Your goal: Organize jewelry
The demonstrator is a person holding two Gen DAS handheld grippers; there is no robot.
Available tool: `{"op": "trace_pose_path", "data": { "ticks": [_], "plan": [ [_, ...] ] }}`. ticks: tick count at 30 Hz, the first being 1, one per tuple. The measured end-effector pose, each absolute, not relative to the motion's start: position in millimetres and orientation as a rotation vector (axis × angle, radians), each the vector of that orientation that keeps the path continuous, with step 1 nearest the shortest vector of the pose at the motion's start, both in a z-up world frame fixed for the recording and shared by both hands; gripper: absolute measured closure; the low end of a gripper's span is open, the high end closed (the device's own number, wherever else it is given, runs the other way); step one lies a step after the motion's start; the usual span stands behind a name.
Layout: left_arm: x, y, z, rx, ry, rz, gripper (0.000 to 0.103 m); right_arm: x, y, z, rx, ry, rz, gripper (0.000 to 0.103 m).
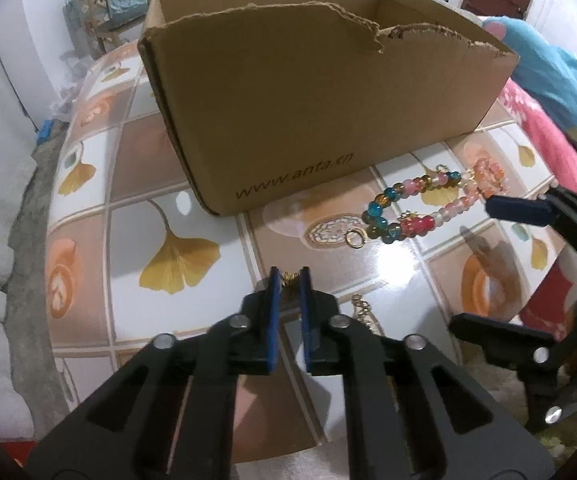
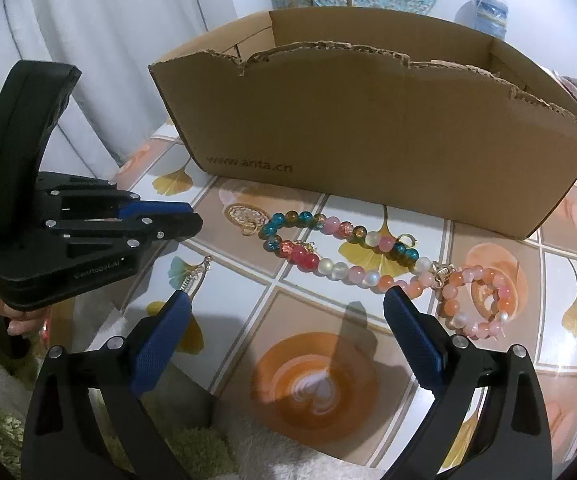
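Note:
An open cardboard box (image 1: 308, 116) printed "www.anta.cn" stands on the table; it also shows in the right wrist view (image 2: 368, 132). In front of it lies a multicoloured bead strand (image 1: 404, 208) (image 2: 328, 252) joined to a pink-orange bead bracelet (image 2: 476, 300). My left gripper (image 1: 289, 280) is shut on a small gold piece (image 1: 289, 278) at its fingertips, low over the table. A gold chain (image 1: 362, 312) lies just right of it; it also shows in the right wrist view (image 2: 196, 276). My right gripper (image 2: 286, 300) is open and empty, its right fingertip by the bead strand.
The table (image 1: 176, 240) has a glossy tile-and-ginkgo-leaf cover. A small gold ring (image 1: 355, 237) lies by the beads. Pink and blue cloth (image 1: 556, 92) lies at the right edge. A wooden chair (image 1: 104, 0) stands behind the box.

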State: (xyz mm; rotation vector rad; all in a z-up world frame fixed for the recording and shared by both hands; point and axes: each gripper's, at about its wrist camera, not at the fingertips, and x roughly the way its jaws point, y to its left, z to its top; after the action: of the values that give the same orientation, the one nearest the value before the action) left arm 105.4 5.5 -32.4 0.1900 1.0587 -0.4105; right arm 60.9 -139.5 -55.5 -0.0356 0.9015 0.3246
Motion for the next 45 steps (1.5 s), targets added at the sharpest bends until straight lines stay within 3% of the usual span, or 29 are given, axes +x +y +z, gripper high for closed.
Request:
{"op": "trace_pose_path", "data": {
  "ticks": [8, 17, 23, 31, 33, 45],
  "plan": [
    [101.0, 5.8, -33.3, 0.199, 1.038, -0.422, 0.096, 56.6, -139.6, -47.5, -0.034, 0.888, 0.324, 0.010],
    [100.8, 28.5, -30.9, 0.154, 1.025, -0.373, 0.097, 59.6, -116.5, -40.2, -0.034, 0.882, 0.407, 0.024],
    [98.8, 36.2, -31.6, 0.124, 1.027, -0.377, 0.097, 65.3, -90.1, -45.3, -0.070, 0.913, 0.443, 0.042],
    [99.9, 38.7, -32.6, 0.110, 1.024, -0.387, 0.097, 69.5, -74.7, -57.5, -0.117, 0.973, 0.456, 0.083],
    [100.0, 38.5, -32.4, 0.107, 1.023, -0.386, 0.097, 69.3, -73.0, -60.1, -0.128, 0.987, 0.458, 0.088],
    [99.8, 38.8, -32.4, 0.112, 1.021, -0.385, 0.097, 71.1, -61.2, -60.9, -0.176, 0.989, 0.438, 0.090]
  ]
}}
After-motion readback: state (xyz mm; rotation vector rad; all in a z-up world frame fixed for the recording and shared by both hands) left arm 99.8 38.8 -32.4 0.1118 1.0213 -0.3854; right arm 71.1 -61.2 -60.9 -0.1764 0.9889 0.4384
